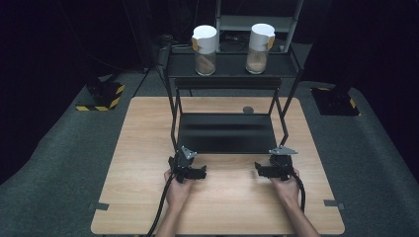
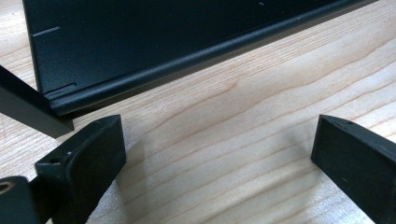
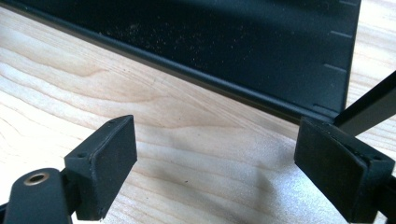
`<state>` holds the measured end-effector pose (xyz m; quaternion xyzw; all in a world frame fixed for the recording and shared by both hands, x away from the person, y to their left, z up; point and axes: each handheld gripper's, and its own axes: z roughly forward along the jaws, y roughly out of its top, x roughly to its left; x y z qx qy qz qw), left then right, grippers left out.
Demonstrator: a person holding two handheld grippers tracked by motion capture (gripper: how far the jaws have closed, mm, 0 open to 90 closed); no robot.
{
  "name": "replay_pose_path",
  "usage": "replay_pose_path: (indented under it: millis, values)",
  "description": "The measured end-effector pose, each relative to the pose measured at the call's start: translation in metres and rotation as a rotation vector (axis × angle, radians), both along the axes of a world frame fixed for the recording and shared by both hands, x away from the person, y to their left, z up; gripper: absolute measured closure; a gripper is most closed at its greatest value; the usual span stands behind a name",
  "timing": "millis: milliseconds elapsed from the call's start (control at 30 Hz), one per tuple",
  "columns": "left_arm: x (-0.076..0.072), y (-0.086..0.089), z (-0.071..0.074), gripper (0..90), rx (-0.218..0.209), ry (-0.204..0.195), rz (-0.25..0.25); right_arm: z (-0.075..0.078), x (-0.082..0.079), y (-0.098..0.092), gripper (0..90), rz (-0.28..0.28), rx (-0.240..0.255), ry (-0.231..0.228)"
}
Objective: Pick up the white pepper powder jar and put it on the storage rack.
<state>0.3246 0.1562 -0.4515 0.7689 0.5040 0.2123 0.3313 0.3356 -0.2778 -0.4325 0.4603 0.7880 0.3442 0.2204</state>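
From high up, the wooden table holds a black metal rack at its middle. Two jars with white lids stand on the top shelf at 12 o'clock. The left gripper sits at 7 o'clock by the rack's front edge, the right gripper at 5 o'clock. The left gripper view comes close: its jaws stand wide with only bare wood between, and the flat black bottom shelf lies at 12 o'clock, a thin leg at 9. The right gripper view shows wide, empty jaws too, and pale dust on the dark shelf.
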Motion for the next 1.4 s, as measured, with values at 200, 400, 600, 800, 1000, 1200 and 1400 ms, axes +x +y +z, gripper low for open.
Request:
replay_pose_path:
  millis: [200, 400, 600, 800, 1000, 1200, 1400]
  values:
    - [0.000, 0.000, 0.000, 3.1, 0.000, 0.000, 0.000, -0.005, 0.001, -0.001, 12.6, -0.007, -0.001, 0.008]
    - [0.000, 0.000, 0.000, 3.1, 0.003, 0.001, -0.002, -0.010, 0.002, -0.002, 12.6, -0.012, 0.000, 0.017]
    - [0.000, 0.000, 0.000, 3.1, 0.003, 0.001, -0.002, -0.014, 0.004, -0.001, 12.2, -0.011, -0.002, 0.020]
    - [0.000, -0.001, 0.000, 3.1, 0.004, 0.000, 0.001, -0.016, 0.005, -0.004, 11.5, 0.003, 0.003, 0.015]
    - [0.000, -0.001, 0.000, 3.1, 0.005, 0.000, 0.002, -0.016, 0.006, -0.005, 11.2, 0.010, 0.005, 0.017]
    - [0.000, -0.001, 0.000, 3.0, 0.004, 0.001, 0.002, -0.016, 0.006, -0.005, 11.2, 0.010, 0.006, 0.017]
    - [0.000, -0.001, 0.000, 3.0, 0.004, 0.001, 0.002, -0.015, 0.006, -0.005, 11.0, 0.008, 0.004, 0.017]
